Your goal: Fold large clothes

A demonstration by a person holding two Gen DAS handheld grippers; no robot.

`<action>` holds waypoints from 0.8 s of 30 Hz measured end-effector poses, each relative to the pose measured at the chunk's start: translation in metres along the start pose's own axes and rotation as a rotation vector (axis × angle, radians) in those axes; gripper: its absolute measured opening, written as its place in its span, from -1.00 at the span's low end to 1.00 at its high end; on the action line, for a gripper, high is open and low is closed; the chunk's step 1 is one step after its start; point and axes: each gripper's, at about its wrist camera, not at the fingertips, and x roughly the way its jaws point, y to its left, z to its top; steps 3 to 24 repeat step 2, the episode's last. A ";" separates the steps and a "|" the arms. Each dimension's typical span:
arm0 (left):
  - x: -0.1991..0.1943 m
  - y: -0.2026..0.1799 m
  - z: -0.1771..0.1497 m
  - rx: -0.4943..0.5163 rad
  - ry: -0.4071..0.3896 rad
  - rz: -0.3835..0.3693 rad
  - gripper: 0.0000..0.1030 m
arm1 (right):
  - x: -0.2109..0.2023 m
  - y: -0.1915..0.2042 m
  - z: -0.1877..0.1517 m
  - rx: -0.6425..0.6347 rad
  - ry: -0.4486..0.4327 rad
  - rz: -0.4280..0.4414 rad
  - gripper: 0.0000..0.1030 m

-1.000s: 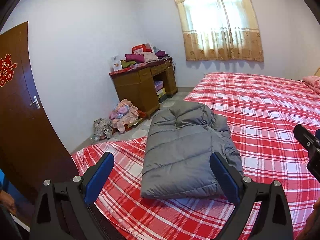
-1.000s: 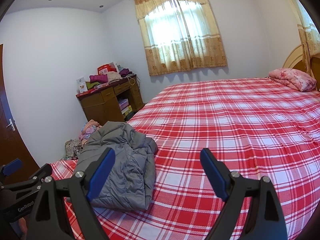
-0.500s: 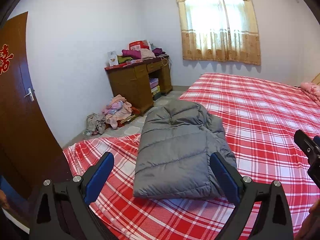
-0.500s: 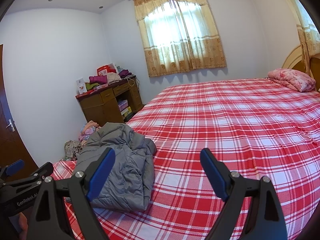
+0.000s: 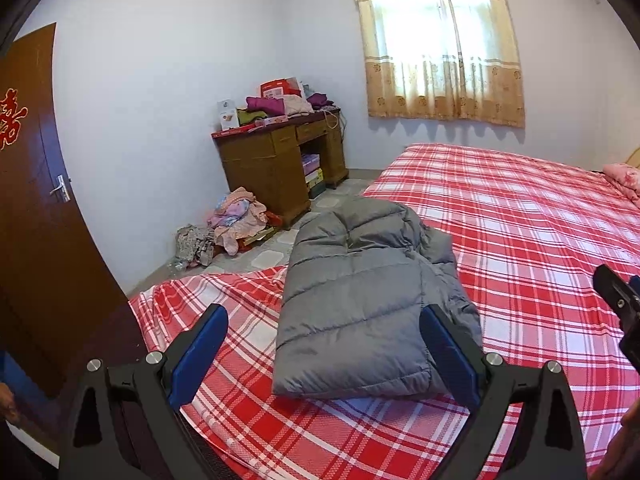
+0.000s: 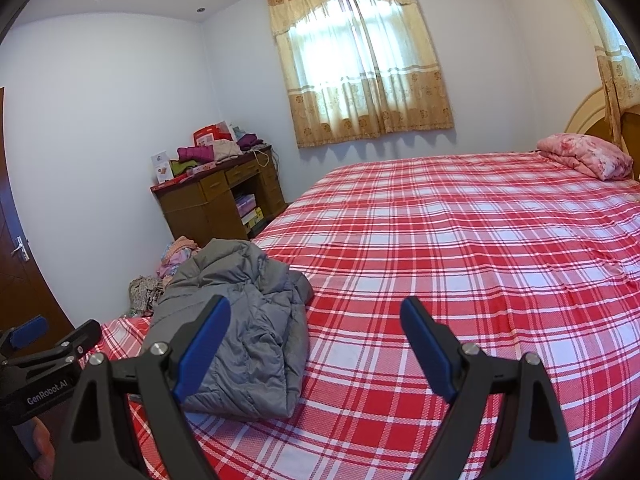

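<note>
A grey quilted puffer jacket (image 5: 360, 300) lies folded into a long bundle on the near left corner of the bed; it also shows in the right wrist view (image 6: 244, 320). My left gripper (image 5: 324, 336) is open and empty, held above the jacket's near end. My right gripper (image 6: 316, 336) is open and empty, above the bed just right of the jacket. The left gripper's body (image 6: 44, 360) shows at the left edge of the right wrist view, and the right gripper's body (image 5: 620, 300) at the right edge of the left wrist view.
The bed has a red and white plaid sheet (image 6: 460, 260) and a pink folded quilt (image 6: 584, 156) at the headboard. A wooden desk (image 5: 280, 168) piled with clothes stands by the wall, with a clothes heap (image 5: 236, 220) on the floor. A brown door (image 5: 28, 200) is at left.
The left wrist view has swung a little to the left and pulled back, so the jacket sits further right in it. The right gripper has barely moved. Both grippers stay open.
</note>
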 end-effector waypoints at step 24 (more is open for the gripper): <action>0.005 0.002 -0.001 -0.003 0.012 0.013 0.89 | 0.002 -0.003 0.000 0.007 0.006 -0.005 0.73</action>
